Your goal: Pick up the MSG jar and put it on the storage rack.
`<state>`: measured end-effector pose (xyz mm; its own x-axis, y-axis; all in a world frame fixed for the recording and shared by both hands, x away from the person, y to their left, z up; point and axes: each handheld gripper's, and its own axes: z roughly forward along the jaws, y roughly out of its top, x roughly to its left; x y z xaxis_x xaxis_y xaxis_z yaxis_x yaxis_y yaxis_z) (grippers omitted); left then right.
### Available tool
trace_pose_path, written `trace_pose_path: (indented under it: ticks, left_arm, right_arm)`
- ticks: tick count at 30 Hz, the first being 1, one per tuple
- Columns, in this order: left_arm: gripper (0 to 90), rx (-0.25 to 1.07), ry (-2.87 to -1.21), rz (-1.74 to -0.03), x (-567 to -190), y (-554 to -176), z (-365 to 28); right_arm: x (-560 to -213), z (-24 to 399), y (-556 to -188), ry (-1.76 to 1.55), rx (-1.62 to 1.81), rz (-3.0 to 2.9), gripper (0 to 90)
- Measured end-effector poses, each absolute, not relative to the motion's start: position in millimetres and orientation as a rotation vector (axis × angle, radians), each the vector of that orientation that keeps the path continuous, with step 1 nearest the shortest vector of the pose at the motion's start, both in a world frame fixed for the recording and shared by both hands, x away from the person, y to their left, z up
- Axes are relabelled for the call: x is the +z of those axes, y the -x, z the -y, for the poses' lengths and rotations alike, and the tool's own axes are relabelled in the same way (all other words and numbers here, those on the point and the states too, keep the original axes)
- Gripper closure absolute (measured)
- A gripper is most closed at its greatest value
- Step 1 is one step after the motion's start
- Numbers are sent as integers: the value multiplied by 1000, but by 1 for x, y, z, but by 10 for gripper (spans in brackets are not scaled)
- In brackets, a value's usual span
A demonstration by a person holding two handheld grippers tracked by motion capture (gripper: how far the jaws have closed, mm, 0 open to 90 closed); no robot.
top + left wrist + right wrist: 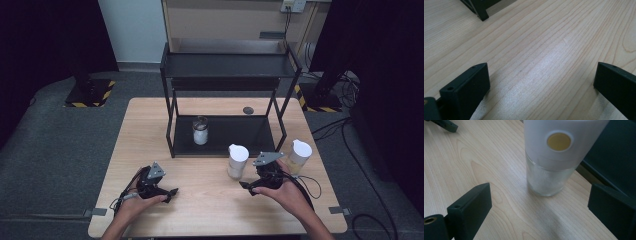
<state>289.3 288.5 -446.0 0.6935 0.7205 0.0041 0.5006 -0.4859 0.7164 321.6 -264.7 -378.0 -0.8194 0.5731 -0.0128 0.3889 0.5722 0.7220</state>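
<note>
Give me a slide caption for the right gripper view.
Open right gripper faces a white-capped glass jar standing on the wooden table.

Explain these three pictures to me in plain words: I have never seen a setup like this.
A person sits at a wooden table and holds a hand tool with two black jaws in each hand: the left gripper and the right gripper. The wide picture comes from a camera above the table. The other two come from cameras riding on each gripper, looking out between its jaws. On the table stand a black shelf rack with a small jar on its lower shelf, and two white-capped glass jars. The right gripper faces the nearer white-capped jar, jaws open, not touching it. The left gripper is open over bare wood. Nothing is held.
</note>
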Motion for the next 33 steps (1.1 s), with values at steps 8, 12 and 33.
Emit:
trace_pose_path:
  ticks: [8, 12, 33]
  left_arm:
    - [0, 397, -2190, -929, -446, -289, -288]
    - [0, 396, -2189, -927, -446, -290, -289]
    - [0, 396, -2190, -925, -446, -290, -289]
  right_arm:
    - [-373, 259, -326, -795, 1070, -2563, 57]
    - [-370, 257, -328, -787, 1063, -2563, 57]
    - [-364, 244, -335, -798, 1049, -2550, 59]
